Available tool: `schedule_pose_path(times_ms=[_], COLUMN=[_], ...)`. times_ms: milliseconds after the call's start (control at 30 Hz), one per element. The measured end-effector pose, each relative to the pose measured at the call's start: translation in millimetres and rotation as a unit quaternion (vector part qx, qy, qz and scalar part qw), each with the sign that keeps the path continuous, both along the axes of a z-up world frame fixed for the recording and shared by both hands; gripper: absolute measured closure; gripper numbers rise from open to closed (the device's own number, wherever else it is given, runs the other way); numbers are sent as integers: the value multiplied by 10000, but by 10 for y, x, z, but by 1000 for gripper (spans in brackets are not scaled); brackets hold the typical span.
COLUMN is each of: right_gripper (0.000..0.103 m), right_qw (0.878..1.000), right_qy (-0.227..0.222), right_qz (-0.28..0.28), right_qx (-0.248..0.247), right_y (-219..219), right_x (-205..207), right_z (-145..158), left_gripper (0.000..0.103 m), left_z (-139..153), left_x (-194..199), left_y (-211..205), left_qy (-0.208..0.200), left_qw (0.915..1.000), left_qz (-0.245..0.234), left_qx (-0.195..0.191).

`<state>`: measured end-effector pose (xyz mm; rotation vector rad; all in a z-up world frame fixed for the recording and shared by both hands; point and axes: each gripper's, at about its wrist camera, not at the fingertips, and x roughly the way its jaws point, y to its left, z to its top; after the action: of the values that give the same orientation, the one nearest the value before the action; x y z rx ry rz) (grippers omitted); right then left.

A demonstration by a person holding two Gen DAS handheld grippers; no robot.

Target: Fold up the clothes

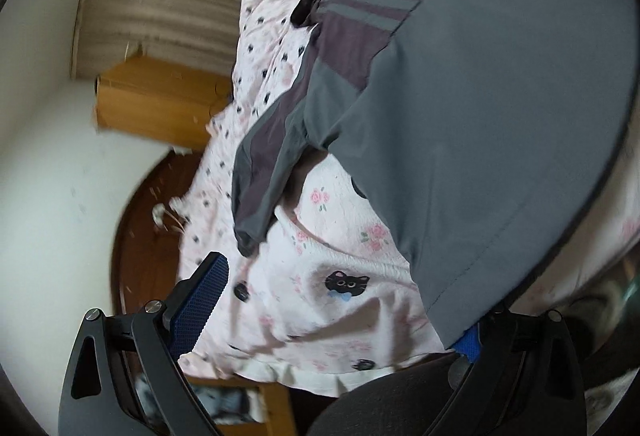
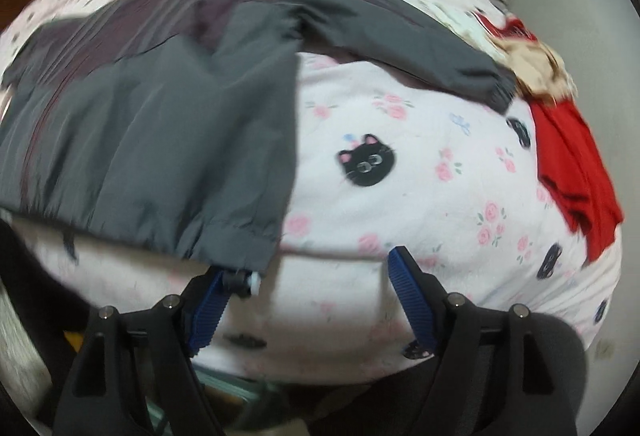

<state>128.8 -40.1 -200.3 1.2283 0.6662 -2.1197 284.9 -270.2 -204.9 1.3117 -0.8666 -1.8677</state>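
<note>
Grey jacket (image 2: 152, 140) lying on cat-print bed (image 2: 400, 196).
Both tongs hovering spread apart: left tongs (image 1: 332, 316) hem at 3 o'clock, right tongs (image 2: 312, 288) hem at 10 o'clock.

Home bedroom: bed with cat-print sheet (image 2: 400, 196), clothes piled at 3 o'clock, wooden nightstand (image 1: 160, 100) at 9 o'clock.

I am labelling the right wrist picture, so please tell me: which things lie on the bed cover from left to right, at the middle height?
Grey jacket → black cat face print on the pink bed cover → red garment.
</note>
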Motion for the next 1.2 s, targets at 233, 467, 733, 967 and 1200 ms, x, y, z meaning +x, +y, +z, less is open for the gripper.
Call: schedule_pose_path(times_ms=[233,467,733,967,1200], right_gripper=[25,25,28,29,28], right_qw=[9977,9892,9867,9794,9660], right_qy=[56,-371,-26,-447,-1117], right_qz=[666,1067,1243,1524,1708], right_qx=[145,-930,-1051,-1249,-1585], right_y=[24,42,-514,-987,-1275], right_x=[143,-75,-439,-641,-827], right_z=[212,798,821,658,506], left_gripper=[7,7,7,7,7], left_z=[4,439,1024,1355,998], left_x=[86,289,265,-32,-630], left_y=[108,72,-76,-229,-431], left_qy=[-254,316,1366,2049,2174], left_qw=[9986,9939,9730,9551,9173], left_qz=[-441,-648,-848,-873,-818], left_qx=[-106,833,1656,1955,3234])
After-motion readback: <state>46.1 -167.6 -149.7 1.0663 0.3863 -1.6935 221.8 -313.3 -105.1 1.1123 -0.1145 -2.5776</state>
